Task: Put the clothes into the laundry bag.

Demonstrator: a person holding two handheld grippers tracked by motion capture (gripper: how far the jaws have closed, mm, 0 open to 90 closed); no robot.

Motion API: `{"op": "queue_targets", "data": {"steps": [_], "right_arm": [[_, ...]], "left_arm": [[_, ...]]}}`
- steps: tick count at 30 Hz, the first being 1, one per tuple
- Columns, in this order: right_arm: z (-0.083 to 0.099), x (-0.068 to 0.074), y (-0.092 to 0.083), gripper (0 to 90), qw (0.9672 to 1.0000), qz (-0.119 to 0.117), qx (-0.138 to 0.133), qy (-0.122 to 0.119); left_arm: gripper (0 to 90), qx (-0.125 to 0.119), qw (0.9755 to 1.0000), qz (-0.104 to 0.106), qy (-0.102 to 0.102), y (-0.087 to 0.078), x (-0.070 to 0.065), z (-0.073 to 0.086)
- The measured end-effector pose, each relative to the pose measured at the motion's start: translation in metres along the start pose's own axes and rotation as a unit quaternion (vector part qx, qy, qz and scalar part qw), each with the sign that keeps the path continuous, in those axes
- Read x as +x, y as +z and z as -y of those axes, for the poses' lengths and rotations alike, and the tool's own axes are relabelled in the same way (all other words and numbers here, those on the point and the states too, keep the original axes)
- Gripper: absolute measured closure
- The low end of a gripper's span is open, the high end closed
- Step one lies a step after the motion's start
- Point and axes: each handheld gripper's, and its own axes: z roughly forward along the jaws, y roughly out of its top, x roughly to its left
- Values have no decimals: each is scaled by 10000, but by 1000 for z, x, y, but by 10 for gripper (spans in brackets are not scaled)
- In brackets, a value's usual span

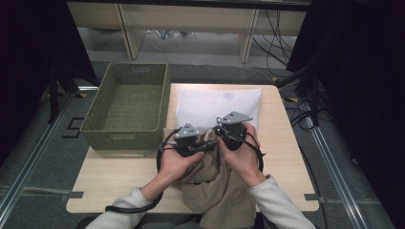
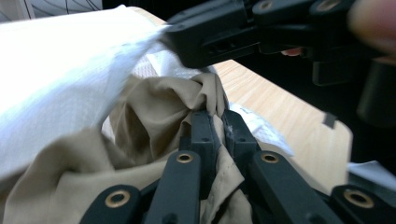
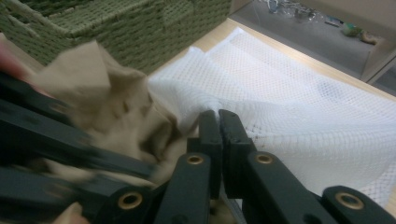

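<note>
At lower centre of the desk [image 1: 114, 176], the left tool [image 2: 219, 122] pinches the beige cloth [image 1: 215, 183]; the right tool [image 3: 218, 122] clamps the white mesh bag [image 1: 210, 102] edge. Hold the mouth wide and feed cloth in slowly.

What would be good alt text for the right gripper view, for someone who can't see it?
The right gripper, its two black jaws shut, pinches the edge of a white mesh bag lying on a wooden table. Crumpled beige cloth bunches at the left behind blurred black parts of the left gripper, with a green woven basket beyond.
</note>
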Motion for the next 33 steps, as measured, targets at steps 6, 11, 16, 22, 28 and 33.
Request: {"op": "queue_targets", "data": {"steps": [6, 11, 16, 22, 28, 33], "right_arm": [[-2, 2, -6, 900, 9999, -134, -41, 74], [-3, 2, -7, 900, 9996, -148, 14, 251], [0, -1, -1, 900, 9997, -140, 99, 155], [1, -1, -1, 900, 9998, -119, 73, 141], [0, -3, -3, 900, 9997, -122, 84, 190], [0, -5, -2, 900, 9999, -72, 34, 74]], "left_arm": [[840, 93, 9975, -685, 165, 35, 20, 2], [820, 398, 9935, -1036, 270, 43, 42, 11], [754, 279, 9946, -1002, 39, 48, 45, 19], [582, 176, 9967, -766, 186, 36, 42, 17], [384, -111, 9947, -883, 518, -22, 31, 12], [351, -109, 9901, -1246, 640, -69, 39, 23]]}}
